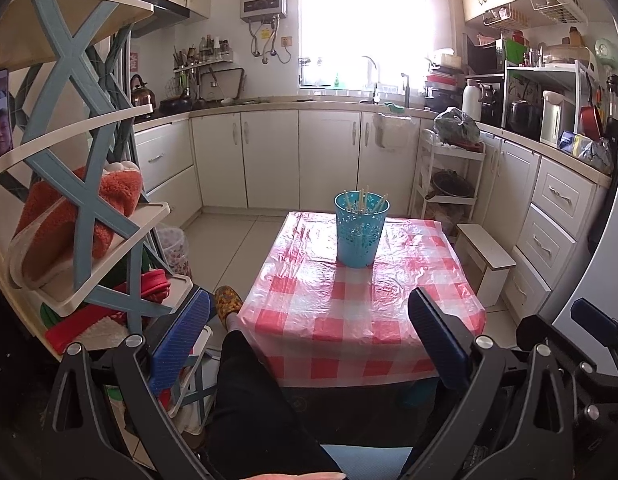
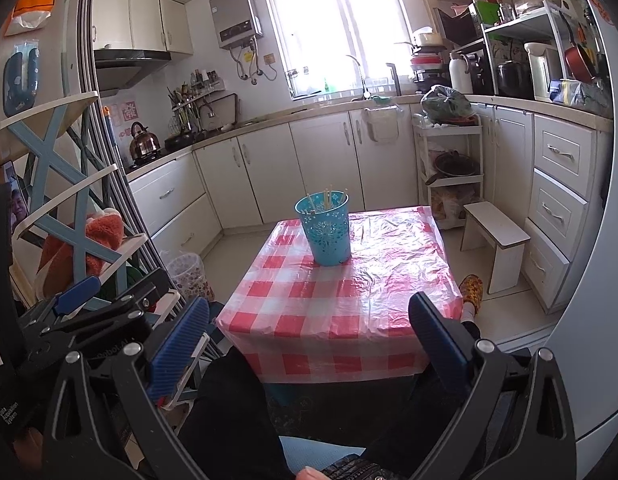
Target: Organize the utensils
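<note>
A turquoise perforated cup point(image 1: 361, 232) stands on the far part of a small table with a red and white checked cover point(image 1: 361, 316). Several pale chopsticks point(image 1: 365, 200) stand inside it. In the right wrist view the cup point(image 2: 328, 230) and chopsticks point(image 2: 327, 198) sit at the table's point(image 2: 349, 304) far left. My left gripper point(image 1: 309, 332) is open and empty, held back from the table's near edge. My right gripper point(image 2: 309, 336) is open and empty, also short of the near edge. The left gripper shows at the left of the right wrist view point(image 2: 81, 308).
A blue and cream shelf rack point(image 1: 89, 200) with orange slippers stands close on the left. A white stool point(image 1: 485, 260) sits right of the table. My legs point(image 1: 253, 408) are under the near edge. Cabinets point(image 1: 269, 160) and a white trolley point(image 1: 449, 176) line the back.
</note>
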Tool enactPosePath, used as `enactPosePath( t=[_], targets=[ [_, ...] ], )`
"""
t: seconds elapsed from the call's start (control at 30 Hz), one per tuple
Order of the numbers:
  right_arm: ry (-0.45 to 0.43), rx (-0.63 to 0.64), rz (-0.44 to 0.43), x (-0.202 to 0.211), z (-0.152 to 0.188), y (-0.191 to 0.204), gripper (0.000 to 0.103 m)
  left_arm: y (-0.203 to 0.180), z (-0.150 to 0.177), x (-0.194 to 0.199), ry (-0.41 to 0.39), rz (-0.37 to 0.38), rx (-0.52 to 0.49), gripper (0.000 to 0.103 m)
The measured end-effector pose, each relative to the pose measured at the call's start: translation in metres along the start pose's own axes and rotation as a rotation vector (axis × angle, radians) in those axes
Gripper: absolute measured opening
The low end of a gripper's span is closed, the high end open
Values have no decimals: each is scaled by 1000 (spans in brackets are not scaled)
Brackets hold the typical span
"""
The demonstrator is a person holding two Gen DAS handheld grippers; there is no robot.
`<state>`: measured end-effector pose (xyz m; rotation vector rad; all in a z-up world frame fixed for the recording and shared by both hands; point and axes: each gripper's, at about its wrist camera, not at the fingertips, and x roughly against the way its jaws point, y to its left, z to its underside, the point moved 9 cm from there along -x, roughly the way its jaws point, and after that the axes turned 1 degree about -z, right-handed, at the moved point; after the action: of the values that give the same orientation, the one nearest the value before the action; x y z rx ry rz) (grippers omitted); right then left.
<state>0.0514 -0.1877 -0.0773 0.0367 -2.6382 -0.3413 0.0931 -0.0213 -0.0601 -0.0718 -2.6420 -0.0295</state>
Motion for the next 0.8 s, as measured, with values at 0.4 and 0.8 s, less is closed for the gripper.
enactPosePath(
  t=[0.4,0.8],
  targets=[
    [3,-1,-2,-1,2,2,96,0,0,1,0,1,1,95],
    [4,-1,0,-1,1,2,96,-1,0,1,-1,1,1,95]
  ],
)
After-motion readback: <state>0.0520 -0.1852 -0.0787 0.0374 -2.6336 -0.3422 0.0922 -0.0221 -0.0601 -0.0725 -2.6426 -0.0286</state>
